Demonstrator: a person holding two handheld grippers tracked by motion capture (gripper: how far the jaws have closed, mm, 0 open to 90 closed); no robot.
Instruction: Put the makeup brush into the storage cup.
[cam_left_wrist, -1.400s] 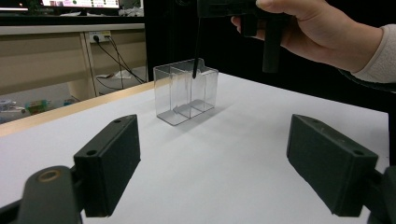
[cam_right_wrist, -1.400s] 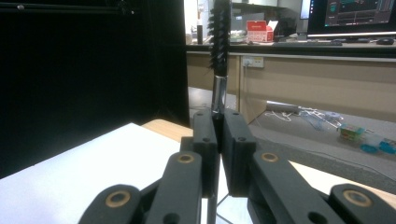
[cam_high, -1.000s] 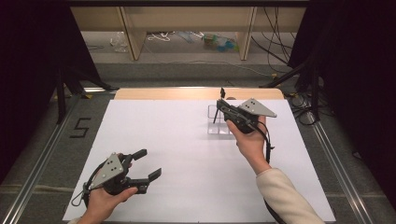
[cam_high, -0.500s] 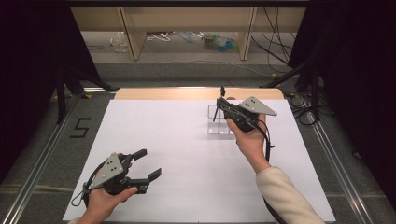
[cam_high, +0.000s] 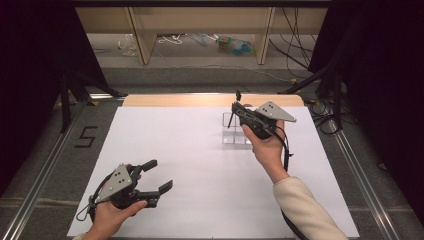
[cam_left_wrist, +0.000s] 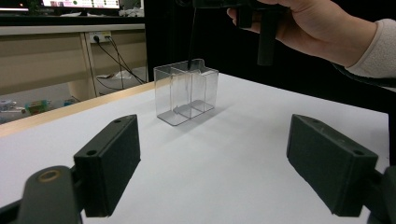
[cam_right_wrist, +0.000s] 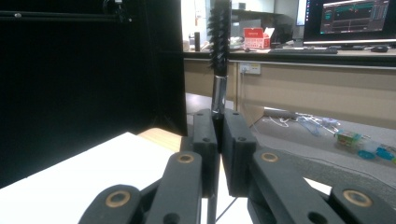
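Note:
A clear plastic box (cam_high: 237, 135) with dividers stands on the white sheet, right of centre. My right gripper (cam_high: 235, 110) hovers over it, shut on a thin black brush (cam_high: 238, 95). In the right gripper view the bristled end of the brush (cam_right_wrist: 219, 37) rises above the closed pads (cam_right_wrist: 205, 135). In the left gripper view the brush's thin stem (cam_left_wrist: 191, 37) hangs down to the top rim of the box (cam_left_wrist: 187, 91). My left gripper (cam_high: 159, 175) rests at the front left, open, with nothing between its pads (cam_left_wrist: 109, 163).
The white sheet (cam_high: 170, 140) covers the table, with a wooden edge (cam_high: 200, 100) at the far side. Metal rails run along both sides. Shelving with cables and small items stands beyond the table. A "5" mark (cam_high: 86, 136) lies left of the sheet.

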